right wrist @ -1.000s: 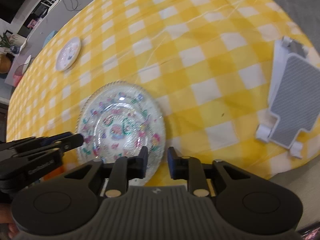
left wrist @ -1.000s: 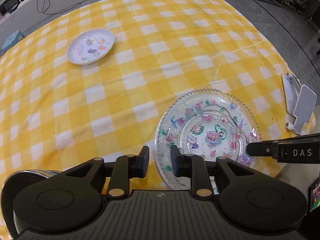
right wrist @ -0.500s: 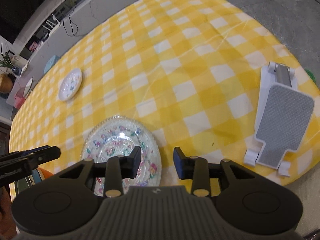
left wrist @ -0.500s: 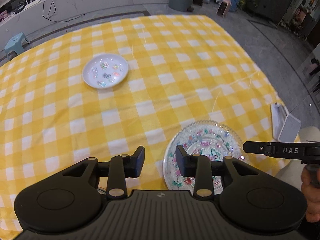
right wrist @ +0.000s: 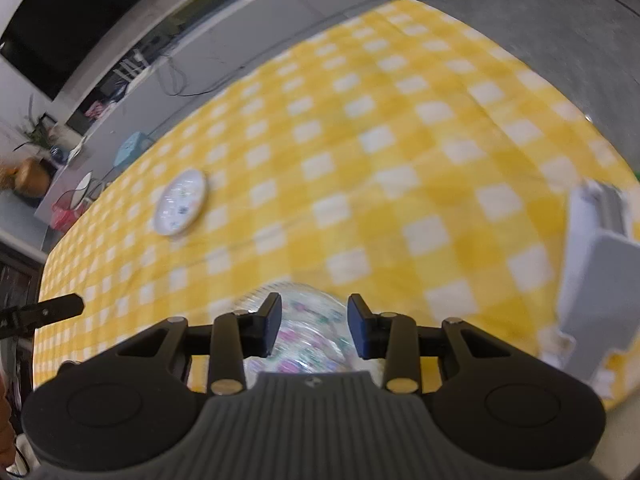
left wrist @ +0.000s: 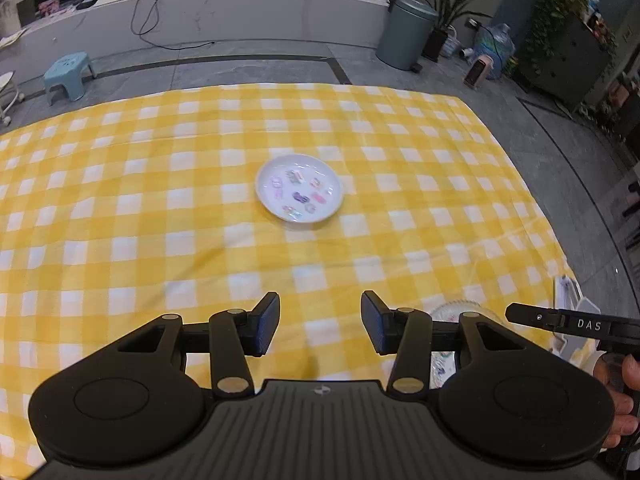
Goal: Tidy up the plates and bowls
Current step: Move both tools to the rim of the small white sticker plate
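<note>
A small white plate [left wrist: 299, 188] with coloured prints lies mid-table on the yellow checked cloth; the right wrist view shows this white plate [right wrist: 180, 202] at far left. A clear glass plate [right wrist: 308, 344] with painted flowers lies near the front edge, right under my right gripper [right wrist: 314, 326], which is open above it without touching. My left gripper [left wrist: 320, 326] hovers over bare cloth, its jaws opening with nothing between them. It points toward the white plate. The glass plate's rim [left wrist: 456, 308] peeks out behind its right finger.
A white and grey stand [right wrist: 596, 264] lies at the table's right front corner. A hand [left wrist: 624, 400] holds the right gripper, whose finger [left wrist: 560, 322] reaches in from the right. On the floor beyond the table are a blue stool [left wrist: 66, 74] and a grey bin [left wrist: 408, 32].
My left gripper has lifted and swung off the glass plate toward the white plate, its jaws spreading. My right gripper rose a little and widened slightly. The glass plate stayed on the table.
</note>
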